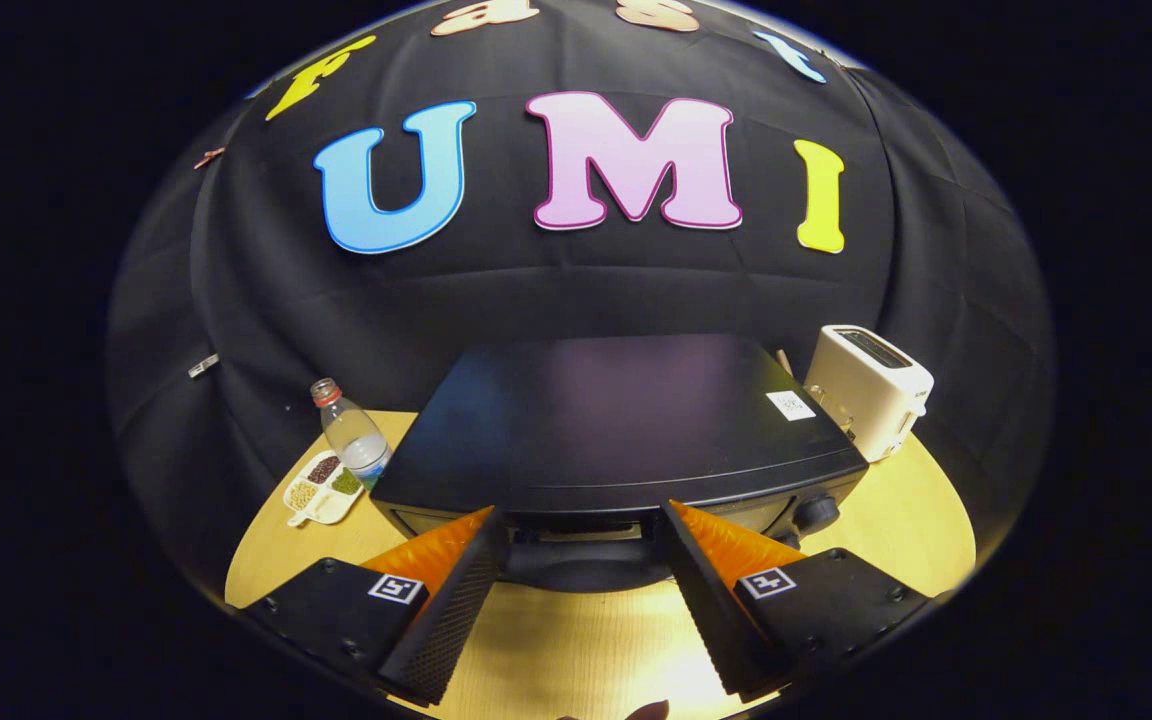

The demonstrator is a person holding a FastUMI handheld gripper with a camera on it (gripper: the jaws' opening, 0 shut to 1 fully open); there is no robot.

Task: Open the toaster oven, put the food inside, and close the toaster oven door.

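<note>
We see the toaster oven (626,420), a black box with a flat top, sitting on the round wooden surface (576,640) straight ahead of our tongs (581,545). The tongs stand wide apart, gripping nothing, with one finger tip at each side of the oven's front edge, and a dark curved handle (581,565) on the oven's door showing between them. We cannot tell whether the fingers touch the oven. A knob (816,512) sits at the oven's front right corner, and a small white label (789,404) lies on the right part of its top.

Left of the oven stands a clear plastic bottle (354,432) with a red cap, and just in front of that bottle rests a white divided dish (321,490) with small portions of food in its compartments. Right of the oven, near its back corner, stands a white slot toaster (871,388).
</note>
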